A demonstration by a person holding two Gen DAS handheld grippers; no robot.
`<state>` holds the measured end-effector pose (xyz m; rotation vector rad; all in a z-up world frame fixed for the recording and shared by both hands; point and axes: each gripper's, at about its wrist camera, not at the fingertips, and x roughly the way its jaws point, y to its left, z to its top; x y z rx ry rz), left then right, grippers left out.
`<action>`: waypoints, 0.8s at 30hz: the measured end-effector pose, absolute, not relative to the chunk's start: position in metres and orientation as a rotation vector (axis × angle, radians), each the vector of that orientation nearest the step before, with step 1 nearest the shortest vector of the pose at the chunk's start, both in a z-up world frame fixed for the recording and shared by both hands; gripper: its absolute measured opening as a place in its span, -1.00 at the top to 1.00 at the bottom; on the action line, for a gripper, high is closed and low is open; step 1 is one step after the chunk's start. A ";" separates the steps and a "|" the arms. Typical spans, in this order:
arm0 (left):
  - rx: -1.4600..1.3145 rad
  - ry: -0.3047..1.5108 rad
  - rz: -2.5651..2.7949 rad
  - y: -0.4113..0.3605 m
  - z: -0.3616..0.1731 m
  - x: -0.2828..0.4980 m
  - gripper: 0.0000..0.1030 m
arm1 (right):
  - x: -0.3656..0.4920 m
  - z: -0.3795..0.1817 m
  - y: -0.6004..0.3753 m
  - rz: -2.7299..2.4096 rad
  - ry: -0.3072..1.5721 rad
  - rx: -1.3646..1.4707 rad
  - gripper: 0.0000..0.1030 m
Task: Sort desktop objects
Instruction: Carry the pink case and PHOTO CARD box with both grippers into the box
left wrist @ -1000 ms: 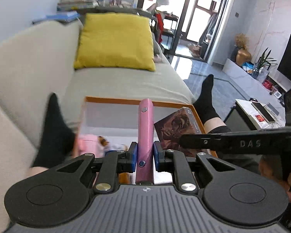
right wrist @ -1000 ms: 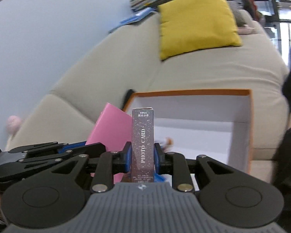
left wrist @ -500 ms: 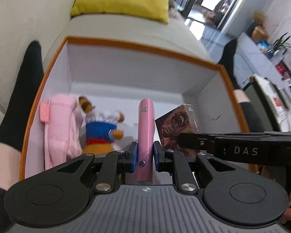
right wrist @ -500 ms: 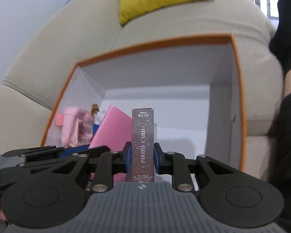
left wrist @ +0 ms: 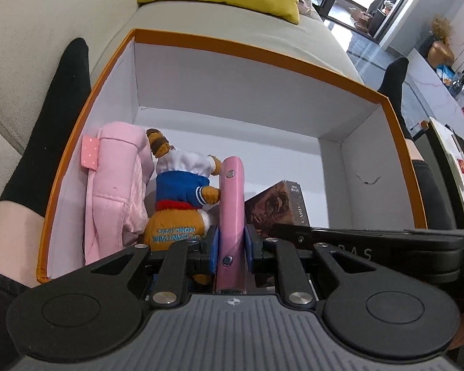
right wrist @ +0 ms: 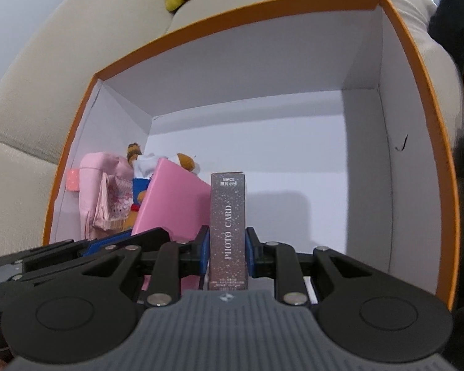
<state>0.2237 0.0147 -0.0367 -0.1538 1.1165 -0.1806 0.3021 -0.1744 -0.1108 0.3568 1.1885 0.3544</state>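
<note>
Grippers clamp pink case (left wrist: 231, 216) and photo-card box (right wrist: 227, 232) over orange box (left wrist: 256, 51)

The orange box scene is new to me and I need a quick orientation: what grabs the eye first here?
The big orange-rimmed box with white walls, sitting on a beige sofa, fills both views. The left claw grips a flat pink case edge-on, and the right claw grips a sparkly photo card box, both over the box. Inside on the left are a plush bear and a pink pouch.
</note>
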 end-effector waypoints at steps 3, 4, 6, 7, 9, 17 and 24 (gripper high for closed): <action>-0.216 1.109 -0.192 0.022 -0.038 0.226 0.62 | 0.302 -0.111 -0.176 0.348 1.197 0.379 0.53; -0.224 1.097 -0.199 0.022 -0.037 0.226 0.62 | 0.301 -0.108 -0.178 0.341 1.183 0.374 0.53; -0.242 1.066 -0.212 0.022 -0.036 0.226 0.62 | 0.298 -0.100 -0.180 0.321 1.138 0.334 0.53; -0.251 1.061 -0.223 0.022 -0.036 0.227 0.62 | 0.296 -0.097 -0.181 0.311 1.120 0.318 0.53; -0.266 1.057 -0.239 0.019 -0.037 0.230 0.62 | 0.295 -0.092 -0.185 0.304 1.107 0.308 0.53; -0.148 0.965 -0.215 0.004 -0.044 0.230 0.63 | 0.305 -0.097 -0.192 0.318 1.089 0.288 0.53; -0.092 1.096 -0.228 -0.003 -0.038 0.229 0.63 | 0.309 -0.104 -0.194 0.349 1.108 0.306 0.53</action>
